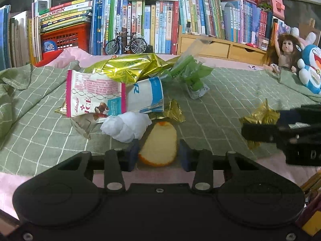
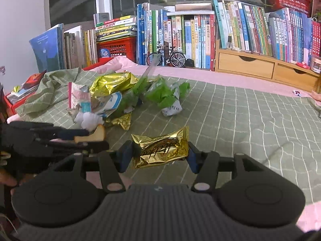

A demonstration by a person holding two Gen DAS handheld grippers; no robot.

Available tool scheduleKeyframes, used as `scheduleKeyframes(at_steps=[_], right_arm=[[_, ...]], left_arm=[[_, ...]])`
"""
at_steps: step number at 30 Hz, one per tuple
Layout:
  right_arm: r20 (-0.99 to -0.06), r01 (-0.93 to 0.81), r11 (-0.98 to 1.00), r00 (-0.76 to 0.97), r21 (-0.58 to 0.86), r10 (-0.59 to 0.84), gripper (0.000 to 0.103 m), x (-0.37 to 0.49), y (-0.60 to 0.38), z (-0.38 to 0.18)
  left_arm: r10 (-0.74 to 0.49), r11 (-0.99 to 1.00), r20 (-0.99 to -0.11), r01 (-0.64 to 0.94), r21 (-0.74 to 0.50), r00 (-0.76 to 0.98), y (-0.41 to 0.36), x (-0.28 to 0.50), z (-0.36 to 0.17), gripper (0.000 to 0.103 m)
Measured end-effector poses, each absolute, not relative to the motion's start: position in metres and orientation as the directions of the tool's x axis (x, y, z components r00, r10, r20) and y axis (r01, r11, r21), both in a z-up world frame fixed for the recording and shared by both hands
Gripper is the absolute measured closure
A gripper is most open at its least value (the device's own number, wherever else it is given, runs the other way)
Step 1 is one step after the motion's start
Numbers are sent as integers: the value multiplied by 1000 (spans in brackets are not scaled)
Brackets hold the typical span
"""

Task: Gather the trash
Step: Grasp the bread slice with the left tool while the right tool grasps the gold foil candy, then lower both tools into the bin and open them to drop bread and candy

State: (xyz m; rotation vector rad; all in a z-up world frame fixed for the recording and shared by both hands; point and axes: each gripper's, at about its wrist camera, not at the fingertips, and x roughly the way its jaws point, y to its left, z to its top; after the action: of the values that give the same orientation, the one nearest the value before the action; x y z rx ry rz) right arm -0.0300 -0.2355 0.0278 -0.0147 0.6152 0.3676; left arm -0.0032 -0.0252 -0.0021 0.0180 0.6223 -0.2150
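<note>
Two tools work low over a green checked cloth (image 2: 230,108). Nearest in the left wrist view, the left tool (image 1: 158,153) has its blue pads on either side of a piece of orange peel (image 1: 158,146), pale inside and orange at the rim; it is clenched on the peel. In the right wrist view the right tool (image 2: 159,156) grips a gold wrapper (image 2: 160,150) between its pads, the foil crumpled and lifted slightly off the cloth. Each tool shows at the edge of the other's view, side by side and near each other. Just beyond the peel lies a white tissue wad (image 1: 126,127) touching a small gold foil scrap (image 1: 173,111). Behind these sits the trash heap: a pink-and-white snack bag (image 1: 94,94), a blue-and-white packet (image 1: 146,95), a large gold foil bag (image 1: 130,68) on top, and green plastic wrapping (image 1: 190,74) to the right. Farther back stand a model bicycle (image 1: 126,43), a red crate (image 1: 66,38), rows of books (image 1: 156,24) and wooden drawers (image 1: 214,47). A doll (image 1: 285,50) and a blue plush toy (image 1: 310,66) sit at far right.
</note>
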Motion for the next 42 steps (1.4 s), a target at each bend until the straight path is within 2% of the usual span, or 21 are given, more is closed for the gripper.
scheduleKeyframes(at_steps=[21,26,31,42], right_arm=[[-591,-288,945,739,157,323,43,-87,-249,21],[-602,-263,948,732,181,319,43,-109,-252,21],[-621,-287,947,718,146,313,42,-137,-249,23],[-753,-266,953,595,144,280,42,-165,-254,-13]], left_arm=[[-251,965,-545,248,-81,800,-22,-68,21,67],[-280,956,-561,282,-85,779,-21,-95,21,67],[-302,943,-588,325,-71,750,-23,-121,16,67],[-333,910,-703,409,-66,628,-29,-151,-13,66]])
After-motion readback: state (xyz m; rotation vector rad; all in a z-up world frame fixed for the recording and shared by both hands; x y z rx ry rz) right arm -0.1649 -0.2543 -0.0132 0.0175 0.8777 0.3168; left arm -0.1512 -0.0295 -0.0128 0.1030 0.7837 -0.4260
